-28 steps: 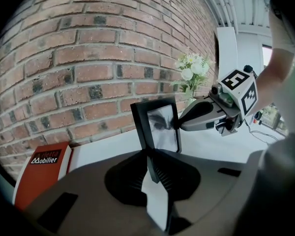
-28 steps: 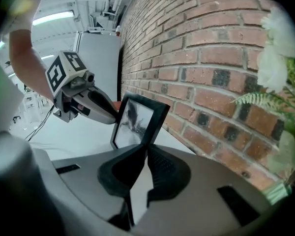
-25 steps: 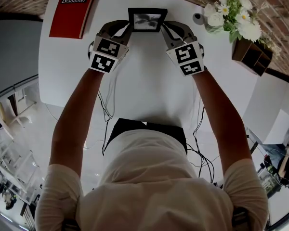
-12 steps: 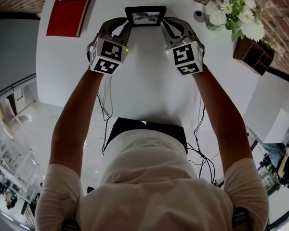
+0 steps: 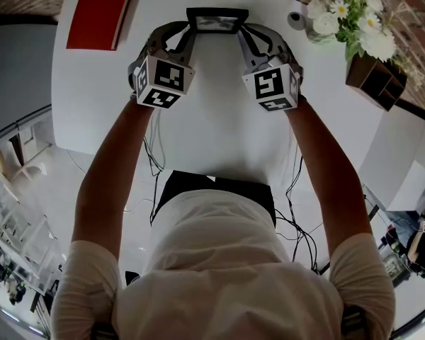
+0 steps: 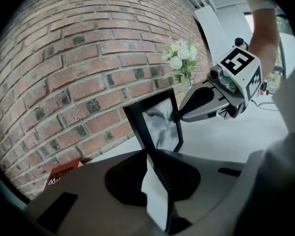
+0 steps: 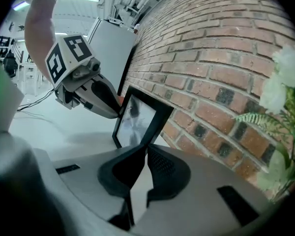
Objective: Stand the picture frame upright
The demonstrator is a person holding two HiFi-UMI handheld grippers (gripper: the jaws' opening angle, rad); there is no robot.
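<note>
A black picture frame (image 5: 216, 21) with a grey print stands nearly upright at the far side of the white table (image 5: 212, 112), close to the brick wall (image 6: 64, 58). My left gripper (image 5: 189, 31) is shut on its left edge, and my right gripper (image 5: 242, 32) is shut on its right edge. In the left gripper view the picture frame (image 6: 160, 124) rises out of my own left gripper (image 6: 146, 154), with the right gripper (image 6: 180, 116) on its far edge. In the right gripper view the picture frame (image 7: 137, 119) leans toward the bricks above my right gripper (image 7: 146, 149), and the left gripper (image 7: 118, 113) grips the opposite side.
A red booklet (image 5: 99, 13) lies at the table's far left corner. White flowers (image 5: 350, 20) and a small grey round object (image 5: 295, 20) sit at the far right, with a wooden organiser (image 5: 375, 80) beside them. Cables hang off the near table edge.
Both grippers have pushed farther from the person and tipped up with the frame. Its face, seen fairly flat a second ago, now shows only as a narrow strip from above.
</note>
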